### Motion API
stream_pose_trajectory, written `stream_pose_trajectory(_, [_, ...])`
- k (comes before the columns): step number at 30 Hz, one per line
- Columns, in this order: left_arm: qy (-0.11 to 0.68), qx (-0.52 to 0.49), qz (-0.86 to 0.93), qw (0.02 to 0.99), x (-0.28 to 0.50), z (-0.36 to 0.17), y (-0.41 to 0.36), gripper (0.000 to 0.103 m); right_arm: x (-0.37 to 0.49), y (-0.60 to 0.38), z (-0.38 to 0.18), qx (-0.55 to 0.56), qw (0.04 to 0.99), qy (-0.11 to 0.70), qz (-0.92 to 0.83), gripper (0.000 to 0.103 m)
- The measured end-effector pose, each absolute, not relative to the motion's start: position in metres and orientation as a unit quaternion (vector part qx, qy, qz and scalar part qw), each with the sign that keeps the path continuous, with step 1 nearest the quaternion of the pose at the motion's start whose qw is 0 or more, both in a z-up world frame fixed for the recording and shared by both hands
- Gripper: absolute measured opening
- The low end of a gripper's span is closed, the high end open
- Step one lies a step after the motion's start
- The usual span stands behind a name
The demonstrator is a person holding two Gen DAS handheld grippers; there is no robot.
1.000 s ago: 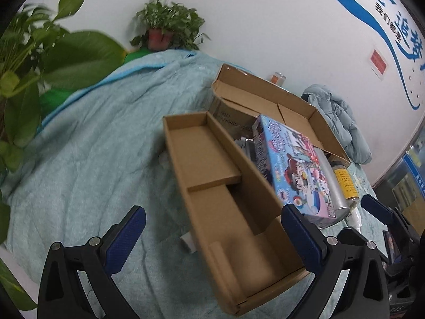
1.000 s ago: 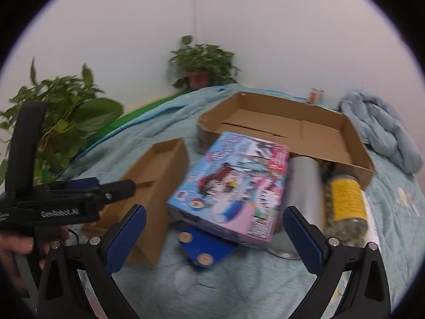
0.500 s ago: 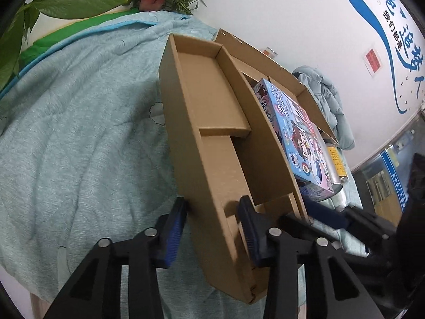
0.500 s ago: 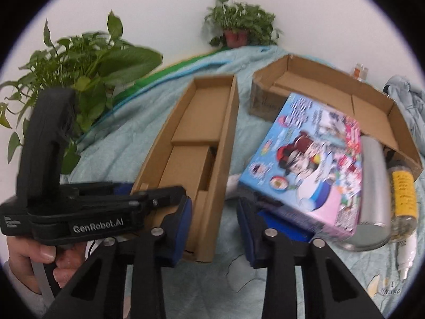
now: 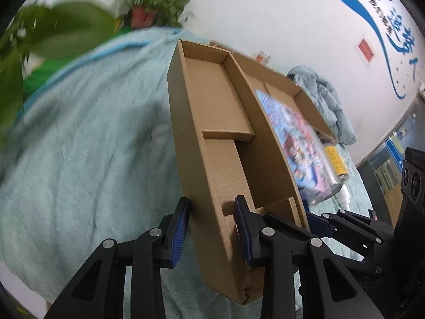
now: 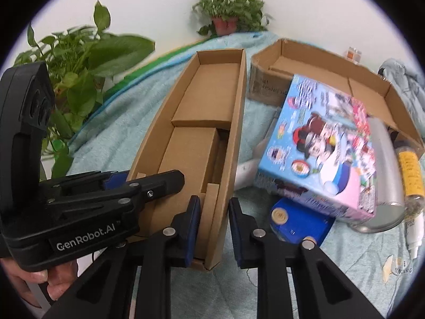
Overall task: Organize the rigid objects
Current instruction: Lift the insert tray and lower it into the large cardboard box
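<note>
A long brown cardboard tray [image 5: 225,143] with inner dividers lies on the teal blanket; it also shows in the right wrist view [image 6: 196,138]. My left gripper [image 5: 211,228] is shut on the tray's left wall near its front end. My right gripper [image 6: 212,226] is shut on the tray's right wall at the same end. A colourful cartoon box [image 6: 324,159] lies to the right, resting on a silver cylinder [image 6: 385,170] and a blue block [image 6: 300,226]. A yellow-labelled jar [image 6: 410,175] sits beside them.
A large open cardboard box [image 6: 318,66] stands behind the cartoon box. Potted plants [image 6: 231,8] stand at the back and a leafy plant [image 6: 79,61] at the left. A white tube [image 6: 414,231] lies at the right. A blue-grey jacket [image 5: 326,98] lies against the wall.
Both grippers moved in from open and closed on the tray's side walls near its front end. The tray now sits lifted and tilted slightly between them; the views are blurred with motion.
</note>
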State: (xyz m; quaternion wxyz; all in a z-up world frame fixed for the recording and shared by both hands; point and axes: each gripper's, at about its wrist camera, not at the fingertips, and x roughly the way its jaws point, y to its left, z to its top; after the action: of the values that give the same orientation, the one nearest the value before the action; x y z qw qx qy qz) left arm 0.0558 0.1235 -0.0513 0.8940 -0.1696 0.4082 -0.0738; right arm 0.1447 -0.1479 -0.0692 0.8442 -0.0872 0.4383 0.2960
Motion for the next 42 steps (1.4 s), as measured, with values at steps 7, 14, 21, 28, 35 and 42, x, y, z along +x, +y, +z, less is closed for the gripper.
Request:
stream_pose_trajectory(7, [0.344, -0.106, -0.094, 0.928, 0.092, 0.028, 0.104, 0.031, 0.17, -0.16, -0.013, -0.054, 0.886, 0.367, 0.279, 0.021])
stream_pose_trajectory(14, [0.298, -0.051, -0.13, 0.944, 0.175, 0.107, 0.075, 0.031, 0.232, -0.178, 0.041, -0.022, 0.915, 0.319, 0.244, 0.021])
stream_pose_trajectory(21, [0.292, -0.051, -0.135, 0.945, 0.266, 0.153, 0.067, 0.031, 0.304, -0.178, 0.067, -0.003, 0.918, 0.321, 0.231, 0.021])
stream_pose_trajectory(28, [0.325, -0.058, -0.123, 0.936, 0.351, 0.153, 0.067, 0.031, 0.363, -0.175, 0.057, 0.017, 0.901, 0.361, 0.242, 0.021])
stream_pose_trajectory(35, [0.378, -0.063, -0.107, 0.917, 0.402, 0.096, 0.074, 0.03, 0.403, -0.166, 0.017, 0.035, 0.869, 0.423, 0.253, 0.021])
stream_pose_trajectory(42, [0.433, -0.081, -0.088, 0.894, 0.438, 0.024, 0.086, 0.03, 0.436, -0.156, -0.027, 0.051, 0.833, 0.486, 0.259, 0.022])
